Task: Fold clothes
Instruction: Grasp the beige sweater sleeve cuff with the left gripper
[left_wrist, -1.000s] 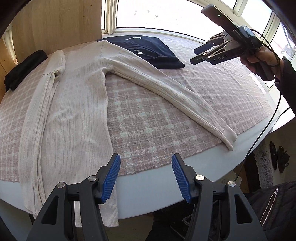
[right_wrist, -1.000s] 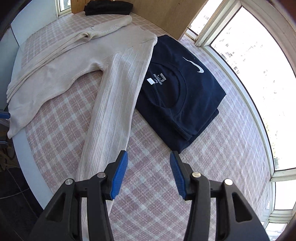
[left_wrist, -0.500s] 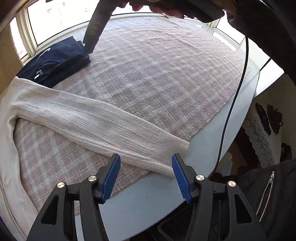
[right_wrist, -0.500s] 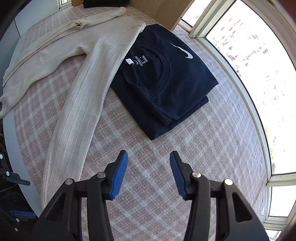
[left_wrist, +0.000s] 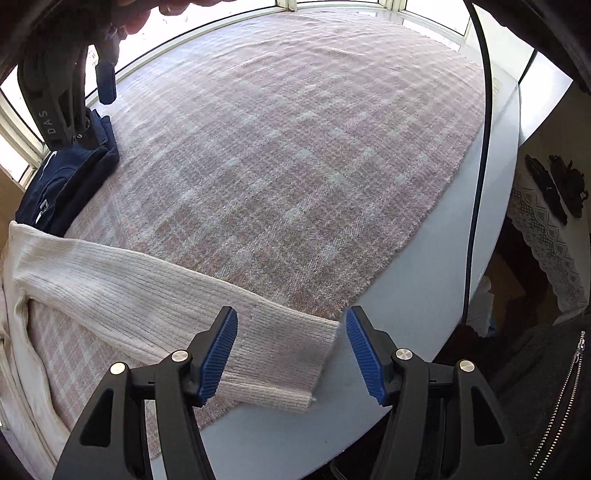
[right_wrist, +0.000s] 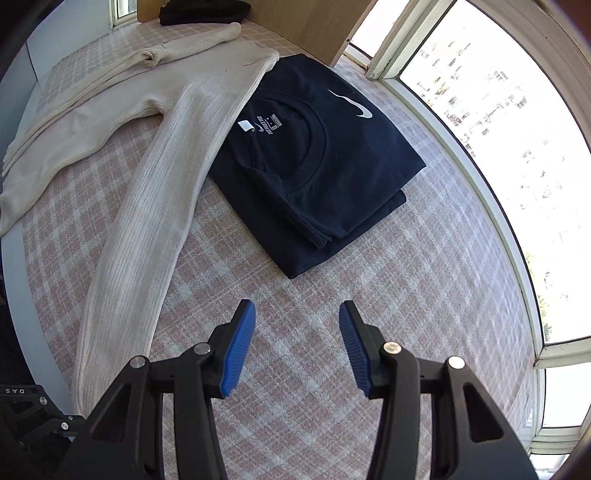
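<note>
**Cream sweater: cuff lined up for pickup**

A cream rib-knit sweater (right_wrist: 147, 206) is laid flat on a pink plaid cloth (left_wrist: 295, 155) over the pale tabletop (left_wrist: 424, 295). One sleeve is already folded along the body; the other is stretched out diagonally, w/ its cuff (left_wrist: 291, 350) at the cloth's edge, partly over bare tabletop.

Handling, as judged: soft, limp, light; knit is stretchy and grippy, not fragile. Sag is to be expected when lifted, so the sleeve is best taken at the cuff, where the rib is denser. The cloth beneath should not be pinched along w/ it.

Left gripper (left_wrist: 291, 354): jaws spread, just opened a bit wider, cuff lying between them but not pinched. Right gripper (right_wrist: 297, 347): jaws spread, nothing between them, held above bare cloth.

Nearby, a folded navy tee (right_wrist: 325, 162) touches the sweater's shoulder. Swoosh logo on chest & neck label visible; label print too small to be read. "DAS" is read on the gripper bodies.
</note>
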